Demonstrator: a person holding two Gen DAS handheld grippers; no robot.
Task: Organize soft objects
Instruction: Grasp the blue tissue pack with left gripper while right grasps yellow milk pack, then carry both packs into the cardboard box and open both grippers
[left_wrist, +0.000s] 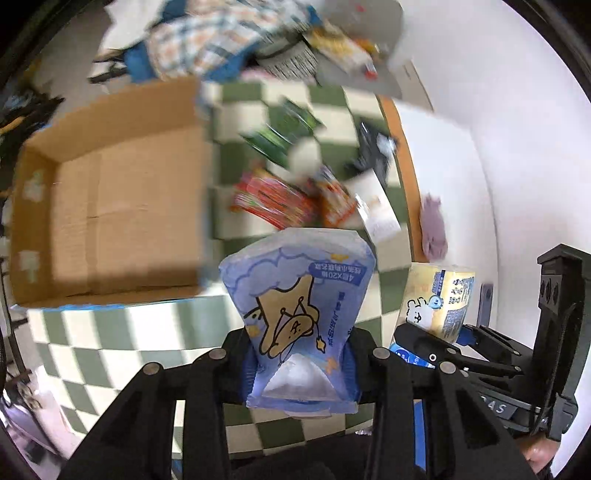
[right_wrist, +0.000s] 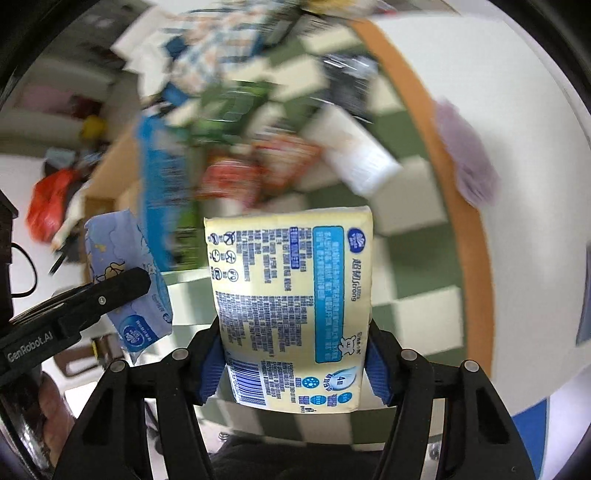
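Observation:
My left gripper (left_wrist: 301, 360) is shut on a blue tissue pack (left_wrist: 299, 295) with a cartoon bear, held above the checkered cloth beside an open cardboard box (left_wrist: 110, 221). My right gripper (right_wrist: 291, 363) is shut on a yellow tissue pack (right_wrist: 291, 295) with blue print. The yellow pack also shows at the right of the left wrist view (left_wrist: 436, 299), and the blue pack at the left of the right wrist view (right_wrist: 125, 277). The two grippers are side by side, close together.
A green-and-white checkered cloth (left_wrist: 110, 343) covers the table. Red and green snack packets (left_wrist: 273, 199), a white pack (left_wrist: 380, 210) and a purple soft thing (left_wrist: 432, 229) lie beyond. A pile of cloth (left_wrist: 221, 37) lies at the back. The background is motion-blurred.

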